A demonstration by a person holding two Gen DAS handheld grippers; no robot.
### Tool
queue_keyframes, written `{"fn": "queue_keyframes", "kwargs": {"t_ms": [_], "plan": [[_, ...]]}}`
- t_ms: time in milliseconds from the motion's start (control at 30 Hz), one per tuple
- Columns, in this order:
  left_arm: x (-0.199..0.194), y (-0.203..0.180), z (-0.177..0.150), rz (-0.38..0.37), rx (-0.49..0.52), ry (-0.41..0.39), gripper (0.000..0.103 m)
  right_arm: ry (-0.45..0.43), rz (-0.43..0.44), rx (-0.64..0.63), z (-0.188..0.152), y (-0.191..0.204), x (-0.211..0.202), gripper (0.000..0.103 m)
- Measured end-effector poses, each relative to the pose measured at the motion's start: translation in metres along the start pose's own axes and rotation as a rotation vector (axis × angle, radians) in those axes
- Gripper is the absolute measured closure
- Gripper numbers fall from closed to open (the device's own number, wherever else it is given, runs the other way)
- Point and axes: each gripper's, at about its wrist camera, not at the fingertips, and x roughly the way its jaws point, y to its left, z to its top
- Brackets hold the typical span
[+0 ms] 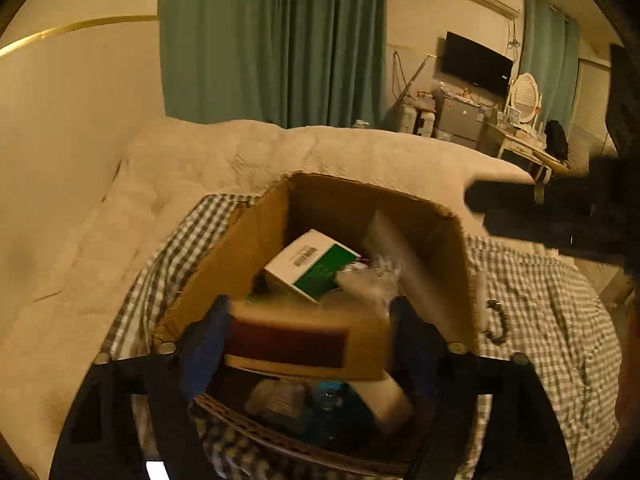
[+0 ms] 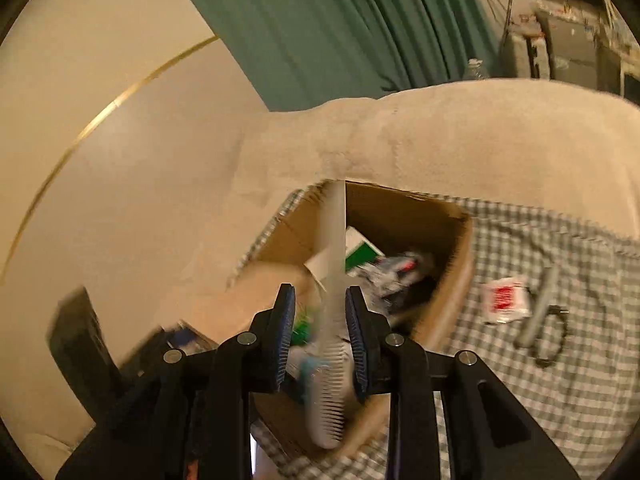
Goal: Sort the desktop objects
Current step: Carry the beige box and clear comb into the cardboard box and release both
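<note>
Over the cardboard box (image 2: 448,240) on the bed, right claw (image 2: 320,304) gapes around a white comb (image 2: 332,280); left claw (image 1: 308,320) spread beside a tan box (image 1: 308,340).

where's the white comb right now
In the right wrist view the white comb stands between the right claw's fingers, above the open cardboard box.

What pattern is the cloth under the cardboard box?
Green-and-white check cloth; clearest in the right wrist view.

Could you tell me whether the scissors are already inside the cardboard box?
No, the scissors lie on the checked cloth outside the cardboard box.
</note>
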Motion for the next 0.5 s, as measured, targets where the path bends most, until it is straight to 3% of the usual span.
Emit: {"fn": "queue_keyframes", "kwargs": {"t_ms": [33, 100, 300, 500], "plan": [[0.003, 0.0, 0.0, 0.008, 0.003, -0.002, 0.005, -0.001, 0.016, 0.006, 0.003, 0.0, 0.007, 0.054], [0.005, -0.001, -0.001, 0.014, 0.008, -0.003, 0.005, -0.026, 0.02, 0.014, 0.004, -0.002, 0.012, 0.044], [-0.006, -0.024, -0.004, -0.04, 0.04, 0.016, 0.005, -0.07, -0.061, -0.07, 0.001, -0.017, -0.002, 0.044], [-0.033, -0.096, -0.012, -0.181, 0.14, 0.051, 0.005, -0.101, -0.213, 0.027, -0.016, -0.075, -0.051, 0.044]]}}
